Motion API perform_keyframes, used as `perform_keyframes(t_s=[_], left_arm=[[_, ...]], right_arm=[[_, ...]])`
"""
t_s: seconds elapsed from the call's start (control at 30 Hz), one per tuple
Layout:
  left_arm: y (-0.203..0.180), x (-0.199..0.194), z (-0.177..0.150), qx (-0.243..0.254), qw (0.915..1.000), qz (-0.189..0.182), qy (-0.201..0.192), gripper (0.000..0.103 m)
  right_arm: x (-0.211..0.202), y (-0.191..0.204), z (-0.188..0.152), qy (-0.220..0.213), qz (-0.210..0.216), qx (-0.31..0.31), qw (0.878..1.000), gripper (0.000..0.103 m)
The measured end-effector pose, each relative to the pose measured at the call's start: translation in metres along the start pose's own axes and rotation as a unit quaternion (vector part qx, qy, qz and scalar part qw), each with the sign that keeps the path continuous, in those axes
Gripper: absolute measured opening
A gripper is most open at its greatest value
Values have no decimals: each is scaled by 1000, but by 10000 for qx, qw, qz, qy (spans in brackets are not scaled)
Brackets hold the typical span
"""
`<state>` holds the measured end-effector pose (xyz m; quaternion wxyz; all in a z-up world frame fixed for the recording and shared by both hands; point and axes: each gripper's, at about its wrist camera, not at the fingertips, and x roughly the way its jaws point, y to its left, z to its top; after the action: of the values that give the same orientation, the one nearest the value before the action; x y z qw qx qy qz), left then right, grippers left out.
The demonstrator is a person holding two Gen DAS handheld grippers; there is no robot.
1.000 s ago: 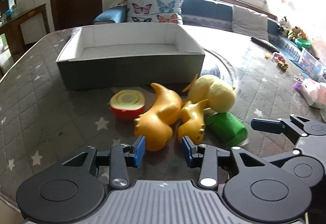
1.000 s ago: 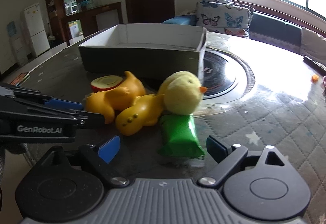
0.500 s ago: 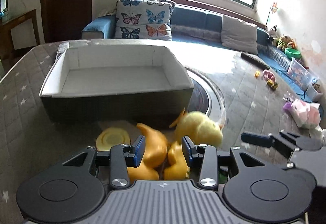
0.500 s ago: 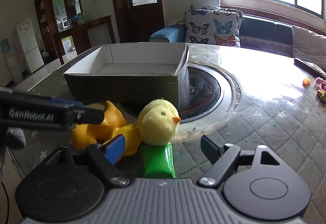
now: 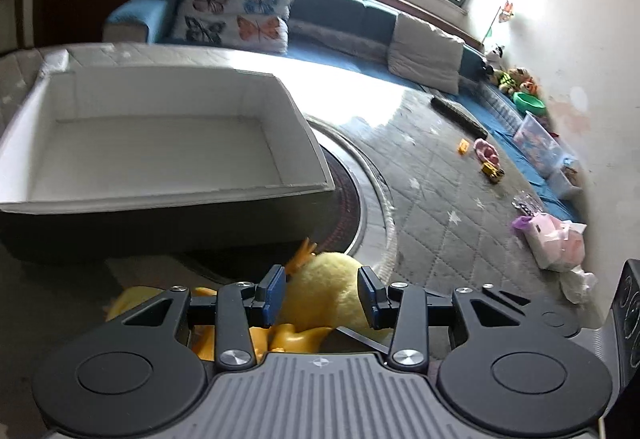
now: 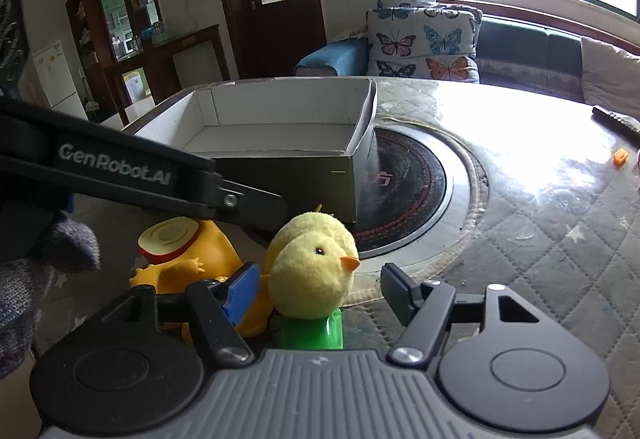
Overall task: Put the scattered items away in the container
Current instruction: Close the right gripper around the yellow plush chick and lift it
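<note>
Grippers, left [image 5: 322,293] and right [image 6: 318,289], both gaped open and empty around the plush chick [image 6: 312,271] at lower centre, needing one gentle, centred squeeze.

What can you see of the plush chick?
The plush chick is fuzzy yellow fabric with a round head, black bead eye and small orange beak pointing right; orange feet stick up behind. It lies on a green item, against the orange rubber toys, in front of the empty box. It sits between the open fingers of both the left gripper and the right gripper.
</note>
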<state>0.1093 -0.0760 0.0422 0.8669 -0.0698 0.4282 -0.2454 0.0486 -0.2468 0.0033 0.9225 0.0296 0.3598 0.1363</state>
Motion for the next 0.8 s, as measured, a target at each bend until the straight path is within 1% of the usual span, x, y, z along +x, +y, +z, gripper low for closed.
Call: perform_keyframes(t_s=[0.1, 0.33, 0.47, 0.6, 0.63, 0.67, 0.8], left_arm=[[6, 7, 3, -101, 9998, -128, 150, 42], [20, 24, 13, -480, 9967, -527, 388, 42], [27, 35, 15, -619, 9951, -552, 534, 44], [32, 41, 17, -766, 9930, -676, 594, 44], [34, 41, 17, -789, 9926, -702, 602, 44], [35, 42, 17, -822, 9921, -726, 609, 44], [37, 40, 16, -828, 9920, -763, 564, 40]], right_arm=[[4, -3, -1, 65, 55, 26, 10000, 59], [10, -9, -1, 136, 183, 99, 9997, 58], [13, -11, 0, 162, 230, 153, 9995, 58], [15, -13, 2, 203, 281, 209, 9992, 58], [16, -14, 2, 219, 316, 218, 9990, 56], [16, -13, 1, 234, 356, 224, 9988, 51], [14, -13, 1, 194, 399, 296, 9986, 46]])
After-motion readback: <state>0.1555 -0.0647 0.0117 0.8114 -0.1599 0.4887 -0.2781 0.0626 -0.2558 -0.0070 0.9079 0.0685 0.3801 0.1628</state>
